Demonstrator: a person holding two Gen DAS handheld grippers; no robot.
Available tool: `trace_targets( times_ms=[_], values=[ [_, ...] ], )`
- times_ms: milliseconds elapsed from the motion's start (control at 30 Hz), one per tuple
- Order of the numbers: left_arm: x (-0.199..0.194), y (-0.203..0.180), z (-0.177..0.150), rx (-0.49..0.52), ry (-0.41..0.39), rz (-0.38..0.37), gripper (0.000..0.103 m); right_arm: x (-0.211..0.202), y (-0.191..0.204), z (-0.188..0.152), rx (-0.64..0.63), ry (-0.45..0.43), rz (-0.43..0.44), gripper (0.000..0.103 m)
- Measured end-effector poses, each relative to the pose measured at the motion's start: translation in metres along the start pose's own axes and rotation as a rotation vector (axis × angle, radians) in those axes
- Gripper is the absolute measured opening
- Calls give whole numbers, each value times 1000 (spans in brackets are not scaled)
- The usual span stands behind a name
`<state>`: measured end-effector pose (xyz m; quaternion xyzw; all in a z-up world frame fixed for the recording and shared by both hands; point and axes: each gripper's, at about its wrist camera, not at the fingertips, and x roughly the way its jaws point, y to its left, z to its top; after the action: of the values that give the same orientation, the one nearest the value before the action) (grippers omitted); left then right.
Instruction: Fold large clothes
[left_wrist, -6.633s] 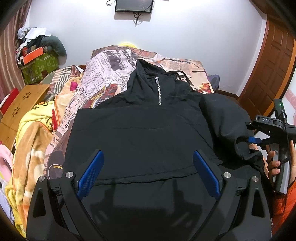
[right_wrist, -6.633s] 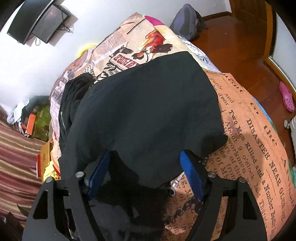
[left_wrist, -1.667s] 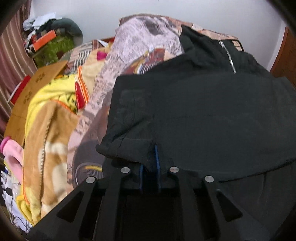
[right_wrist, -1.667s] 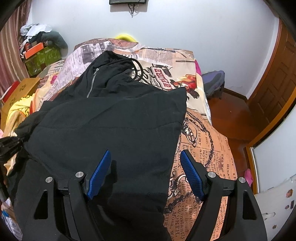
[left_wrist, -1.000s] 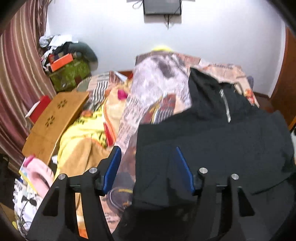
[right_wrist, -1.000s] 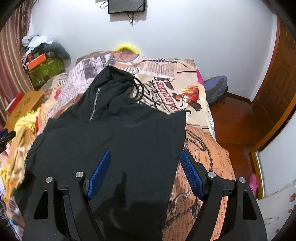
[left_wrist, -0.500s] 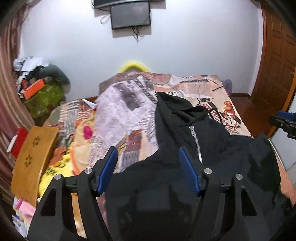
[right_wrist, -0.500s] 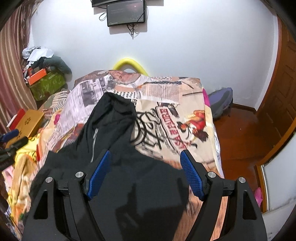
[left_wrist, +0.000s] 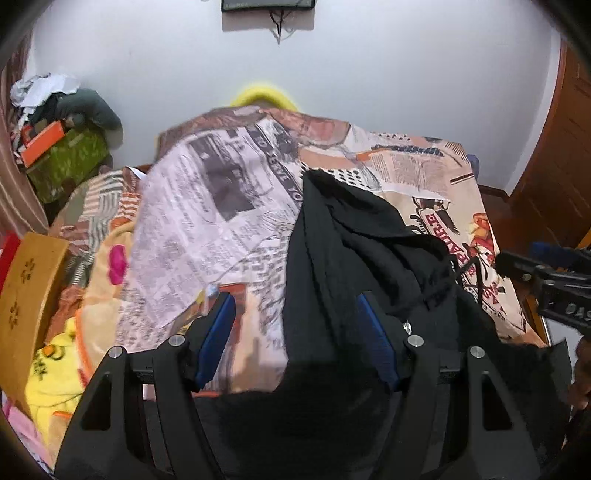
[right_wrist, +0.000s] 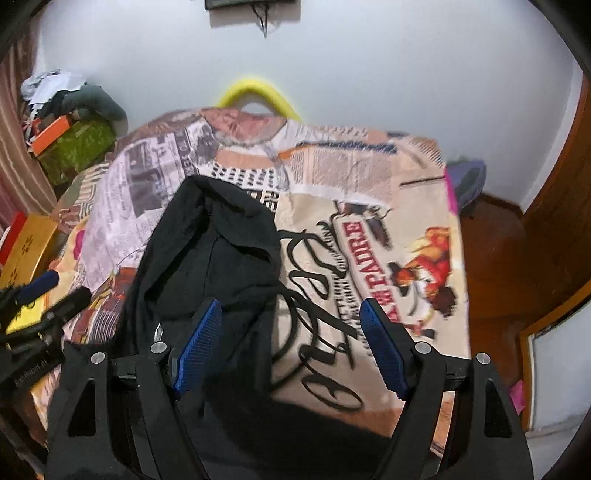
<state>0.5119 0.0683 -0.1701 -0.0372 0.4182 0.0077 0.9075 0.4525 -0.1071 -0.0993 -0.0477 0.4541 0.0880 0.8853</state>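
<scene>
A black zip hoodie (left_wrist: 351, 236) lies on the bed, its hood toward the far wall. In the left wrist view my left gripper (left_wrist: 297, 334) stands open above the hood's left edge, nothing pinched between its blue pads (left_wrist: 218, 330). My right gripper (right_wrist: 290, 341) is open too, over the hood's right side and the bare sheet. The hood (right_wrist: 214, 236) lies crumpled, with a black drawstring (right_wrist: 291, 306) trailing beside it. Each gripper shows in the other's view: the right gripper (left_wrist: 546, 273) at the right edge, the left gripper (right_wrist: 40, 306) at the left edge.
A newspaper-print bedsheet (left_wrist: 207, 229) covers the bed. A yellow blanket (left_wrist: 55, 384) and a wooden board (left_wrist: 26, 288) lie at the left, with a green box (left_wrist: 66, 158) behind them. A wooden door (left_wrist: 554, 166) and a purple bag (right_wrist: 467, 181) are at the right.
The left gripper let go of the hoodie's folded edge and opened. Both grippers then travelled up the bed from the hoodie's body to the hood, which now lies between their fingers.
</scene>
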Motion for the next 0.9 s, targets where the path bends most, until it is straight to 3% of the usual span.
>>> trace_targets(
  times_ms=[267, 300, 367, 433, 500, 567, 667, 900],
  values=[
    [59, -12, 6, -21, 75, -47, 62, 72, 12, 17, 12, 123, -20, 73],
    [68, -12, 5, -27, 101, -67, 62, 78, 13, 16, 9, 138, -19, 66],
    [83, -12, 1, -39, 148, -68, 47, 92, 15, 11, -3, 171, -3, 48],
    [90, -12, -3, -40, 158, -66, 42, 101, 14, 4, 23, 196, 21, 34],
    [84, -15, -6, -3, 140, -50, 29, 97, 11, -1, 55, 186, 60, 20],
    [76, -20, -7, 41, 132, -38, 15, 90, 13, -3, 40, 183, 64, 16],
    [56, -23, -7, 73, 111, -32, 11, 68, 18, -6, -7, 147, 47, 14],
    [-20, -23, -17, 84, 46, -109, 10, -18, 21, -22, -89, 13, 84, 14]
  ],
)
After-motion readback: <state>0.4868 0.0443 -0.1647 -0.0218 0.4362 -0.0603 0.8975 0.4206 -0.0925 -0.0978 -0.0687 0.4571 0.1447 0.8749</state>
